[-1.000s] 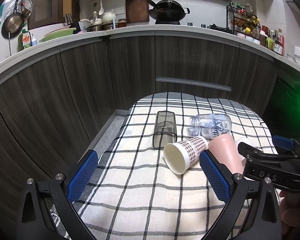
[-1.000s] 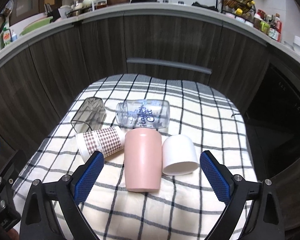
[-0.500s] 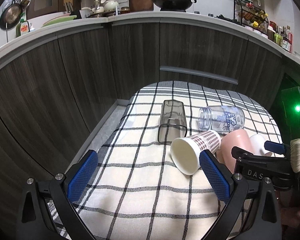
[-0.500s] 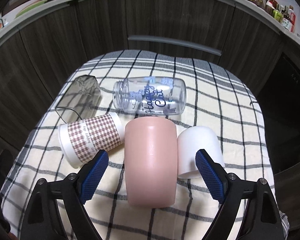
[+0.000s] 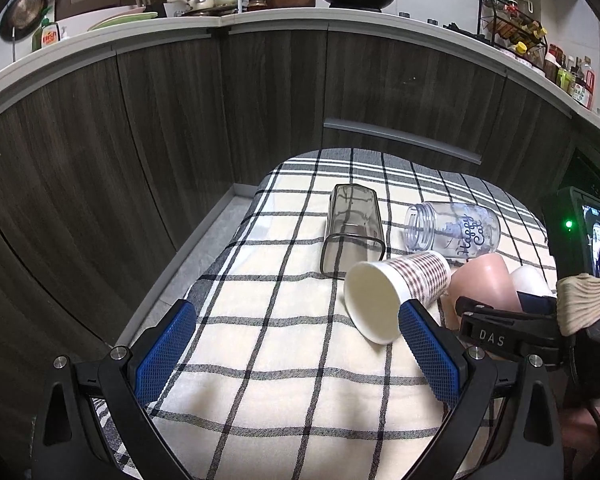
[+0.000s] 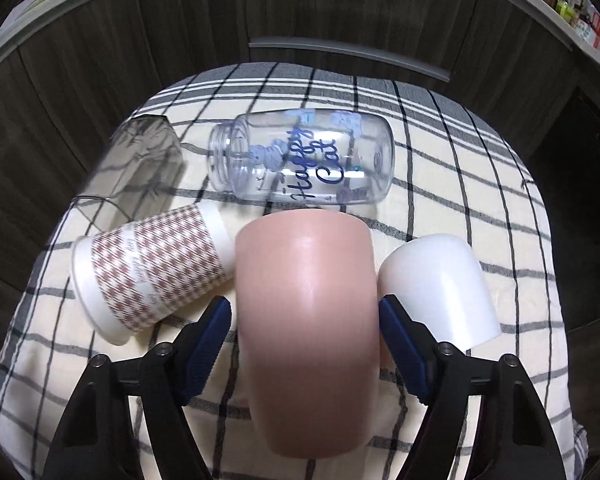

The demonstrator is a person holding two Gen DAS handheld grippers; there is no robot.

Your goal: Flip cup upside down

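Pink cup [image 6: 306,320] lies on its side on the checked cloth [image 6: 440,152], between paper cup [image 6: 148,268] and white cup [image 6: 440,280]. Right gripper [image 6: 305,334] straddles its body, pads [image 6: 210,336] just beside the walls; contact unclear, so cannot tell if clamped. Left gripper [image 5: 296,354] hangs wide open, empty. Squeeze mid-body, lift clear of neighbours, then rotate rim down.

Paper cup [image 6: 148,276] and white cup [image 6: 440,284] flank pink cup [image 6: 308,300]

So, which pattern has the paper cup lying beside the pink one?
Brown-and-white houndstooth paper cup; clearest in the right wrist view.
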